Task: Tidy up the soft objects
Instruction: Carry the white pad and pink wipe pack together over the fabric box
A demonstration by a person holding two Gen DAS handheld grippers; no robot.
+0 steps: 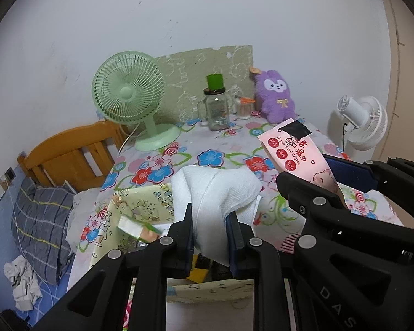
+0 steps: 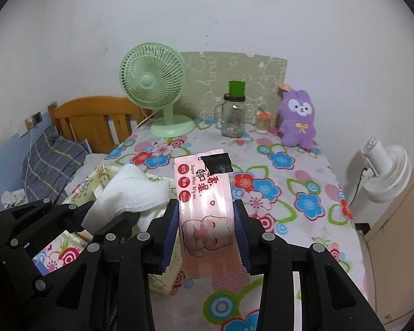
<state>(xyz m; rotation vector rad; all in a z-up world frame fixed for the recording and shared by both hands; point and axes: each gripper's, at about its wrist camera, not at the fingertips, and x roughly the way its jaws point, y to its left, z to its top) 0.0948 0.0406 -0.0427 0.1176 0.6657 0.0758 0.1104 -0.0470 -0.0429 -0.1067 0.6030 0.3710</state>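
Note:
My left gripper (image 1: 211,220) is shut on a white folded cloth (image 1: 215,190), which it holds above a pale yellow storage box (image 1: 140,207) at the table's left edge. My right gripper (image 2: 207,215) is shut on a pink pack of wet wipes (image 2: 204,193) with a cat drawing and a black tape patch. In the left wrist view the wipes pack (image 1: 295,151) and the right gripper (image 1: 317,182) sit just to the right of the cloth. In the right wrist view the cloth (image 2: 129,190) and the left gripper (image 2: 96,220) show at the left. A purple plush rabbit (image 2: 298,121) leans at the back.
The table with a flowered cover (image 2: 289,193) carries a green desk fan (image 2: 154,85), a glass jar with a green cup on it (image 2: 233,115) and a small jar (image 2: 262,122). A white floor fan (image 2: 386,173) stands right. A bed with wooden headboard (image 2: 93,121) lies left.

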